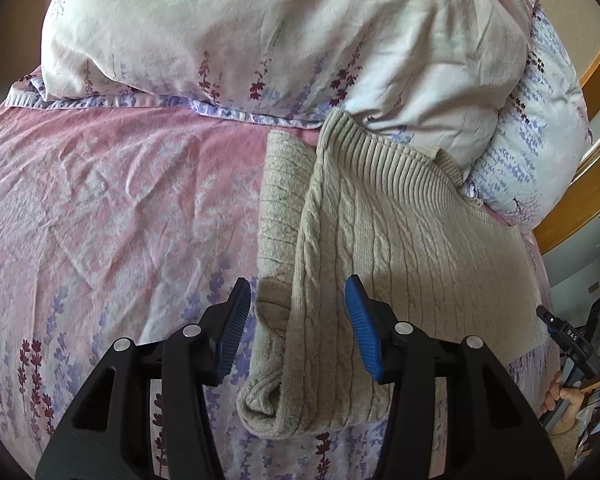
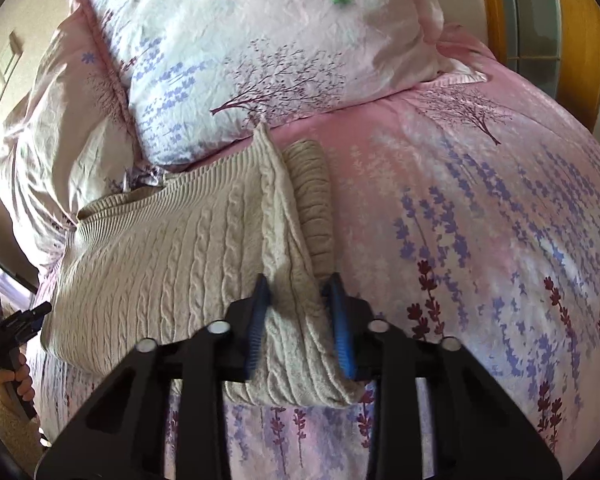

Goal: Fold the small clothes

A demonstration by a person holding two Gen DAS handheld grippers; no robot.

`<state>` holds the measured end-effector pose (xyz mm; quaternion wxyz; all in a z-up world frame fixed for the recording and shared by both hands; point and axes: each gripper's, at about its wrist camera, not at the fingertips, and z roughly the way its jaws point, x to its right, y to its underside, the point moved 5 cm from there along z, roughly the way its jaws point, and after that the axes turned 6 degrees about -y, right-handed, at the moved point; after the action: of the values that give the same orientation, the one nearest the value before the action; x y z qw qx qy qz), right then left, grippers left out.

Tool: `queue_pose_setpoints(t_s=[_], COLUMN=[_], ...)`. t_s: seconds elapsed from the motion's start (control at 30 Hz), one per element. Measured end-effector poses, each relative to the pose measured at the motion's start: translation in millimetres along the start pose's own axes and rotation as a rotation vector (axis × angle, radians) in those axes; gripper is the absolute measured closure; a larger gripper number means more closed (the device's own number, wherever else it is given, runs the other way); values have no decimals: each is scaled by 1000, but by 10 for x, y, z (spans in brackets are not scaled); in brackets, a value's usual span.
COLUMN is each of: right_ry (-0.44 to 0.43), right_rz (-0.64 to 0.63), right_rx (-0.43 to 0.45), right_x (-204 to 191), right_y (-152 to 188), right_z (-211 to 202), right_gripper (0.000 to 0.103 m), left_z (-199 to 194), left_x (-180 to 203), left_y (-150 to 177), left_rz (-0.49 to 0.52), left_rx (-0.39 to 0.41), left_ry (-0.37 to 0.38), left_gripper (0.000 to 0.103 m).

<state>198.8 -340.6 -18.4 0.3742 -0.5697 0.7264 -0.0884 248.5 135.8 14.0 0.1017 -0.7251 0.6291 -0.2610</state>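
Sweater (image 1: 400,240), beige cable-knit, lies partly folded on the bed, its ribbed hem reaching the pillows ahead of both tools. I note one side turned over onto the body, forming a thick folded edge that runs away from each tool toward the pillows.

Left tool (image 1: 298,312): I see its blue pads standing apart, about half spread, with the folded edge of the sweater between them and slightly below. Neither pad presses on the knit; I record nothing held.

Right tool (image 2: 298,316): its pads are drawn in close on either side of the folded edge near the closest corner of the sweater. The knit bunches up between them and both pads appear to bear on it. The pads are motion-blurred, so I cannot judge how firm the grip is.

Beyond the sweater, ahead of both tools, a floral pillow (image 2: 260,48) lies against a wooden headboard (image 2: 580,40). The pink lavender-print bedspread (image 1: 100,200) extends left of the left tool and right of the right tool.

At each view's edge I see the other tool's handle in a hand (image 2: 18,380).
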Motion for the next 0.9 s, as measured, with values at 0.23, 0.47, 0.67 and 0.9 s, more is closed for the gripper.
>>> queue_pose_setpoints(t_s=[0.23,0.47,0.67,0.9], right_ry=[-46,-61,43,114], right_rz=[23,18,36,-122], right_rx=[38,83,20,156], right_x=[-4,-81,31,-339], right_y=[-22,31,87,-117], right_z=[-134,-338,-132,-416], right_gripper=[94,96,86,46], left_z=[27,-79,18,-417], left_x=[64,55,57,29], left_y=[40,16,38,-156], left_rz=[36,84,127,98], left_rx=[19,57,53,232], left_ry=[-43,-18,-67,-113], left_gripper=[80,85,83,56])
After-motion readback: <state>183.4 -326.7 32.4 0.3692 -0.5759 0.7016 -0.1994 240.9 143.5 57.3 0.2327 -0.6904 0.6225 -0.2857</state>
